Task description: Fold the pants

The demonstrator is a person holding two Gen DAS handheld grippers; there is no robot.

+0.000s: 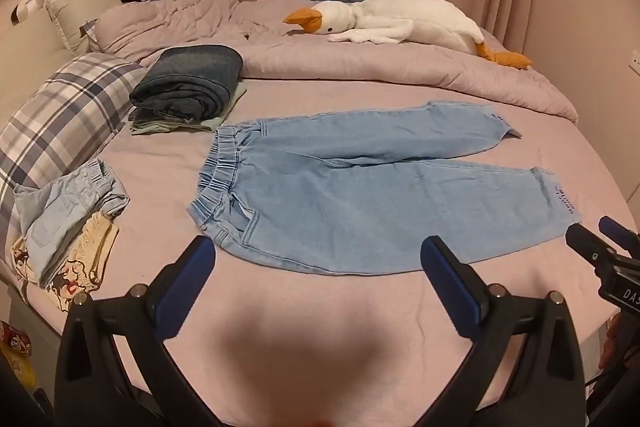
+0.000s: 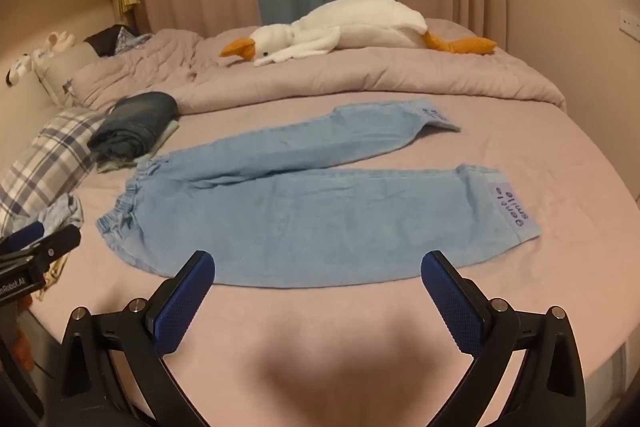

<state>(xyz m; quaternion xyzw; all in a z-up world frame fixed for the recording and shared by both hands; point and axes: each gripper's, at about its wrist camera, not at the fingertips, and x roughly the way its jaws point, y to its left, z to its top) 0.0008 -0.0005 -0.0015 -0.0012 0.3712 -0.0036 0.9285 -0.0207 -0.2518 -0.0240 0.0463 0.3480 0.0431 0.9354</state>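
Observation:
Light blue denim pants point(image 1: 360, 195) lie flat and unfolded on the pink bed sheet, waistband to the left, both legs spread to the right; they also show in the right wrist view point(image 2: 312, 215). My left gripper point(image 1: 318, 255) is open and empty, hovering just short of the pants' near edge by the waistband side. My right gripper point(image 2: 318, 269) is open and empty, near the near leg's lower edge. The right gripper also shows at the right edge of the left wrist view point(image 1: 600, 235), and the left gripper at the left edge of the right wrist view point(image 2: 44, 239).
A stack of folded dark jeans point(image 1: 188, 83) sits at the back left beside a plaid pillow point(image 1: 60, 123). More crumpled clothes point(image 1: 68, 223) lie at the left edge. A plush goose point(image 1: 400, 19) rests on the bunched quilt point(image 1: 360, 63) behind.

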